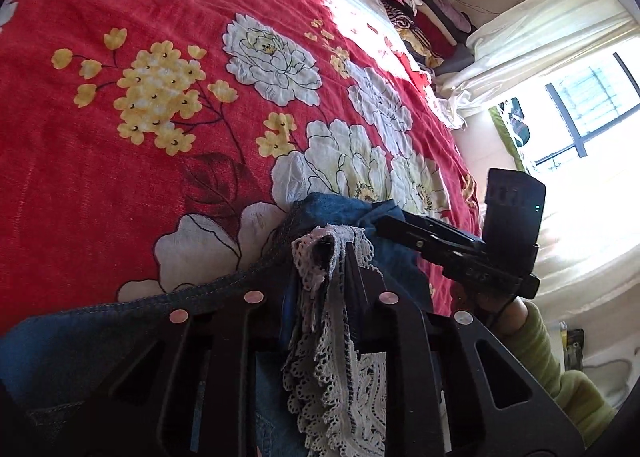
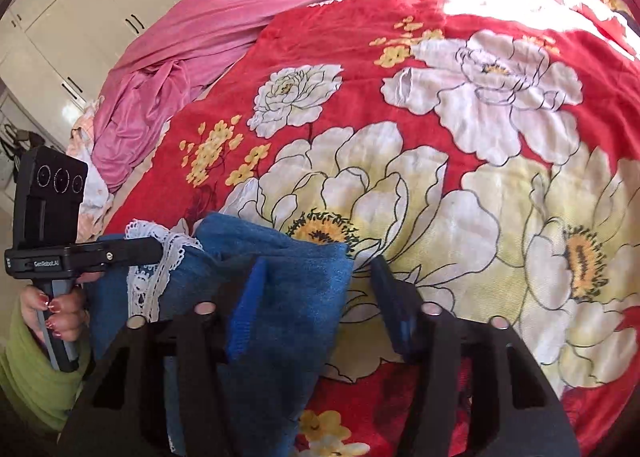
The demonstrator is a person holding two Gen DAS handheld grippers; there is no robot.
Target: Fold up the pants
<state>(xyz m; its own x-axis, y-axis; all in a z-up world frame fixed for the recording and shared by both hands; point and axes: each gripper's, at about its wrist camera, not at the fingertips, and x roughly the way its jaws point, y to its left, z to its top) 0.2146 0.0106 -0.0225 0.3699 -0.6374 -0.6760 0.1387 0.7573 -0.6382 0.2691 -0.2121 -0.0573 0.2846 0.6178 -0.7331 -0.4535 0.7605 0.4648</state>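
One pants (image 1: 332, 213), two tongs, left tongs (image 1: 338, 253) clamped

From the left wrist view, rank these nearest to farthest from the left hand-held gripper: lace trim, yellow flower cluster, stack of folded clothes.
1. Lace trim, between the left hand-held gripper's fingers.
2. Yellow flower cluster, mid-bedspread, upper left.
3. Stack of folded clothes, far edge, upper right.

Both our grippers tilt downward, side by side.

Our left gripper (image 1: 340, 257) has its fingers clamped on the pants (image 1: 328, 213) at the lace trim; our right gripper (image 2: 316, 289) stands apart-fingered, one finger (image 2: 248, 305) against the denim. Green sleeves (image 1: 560, 369) cover our wrists.
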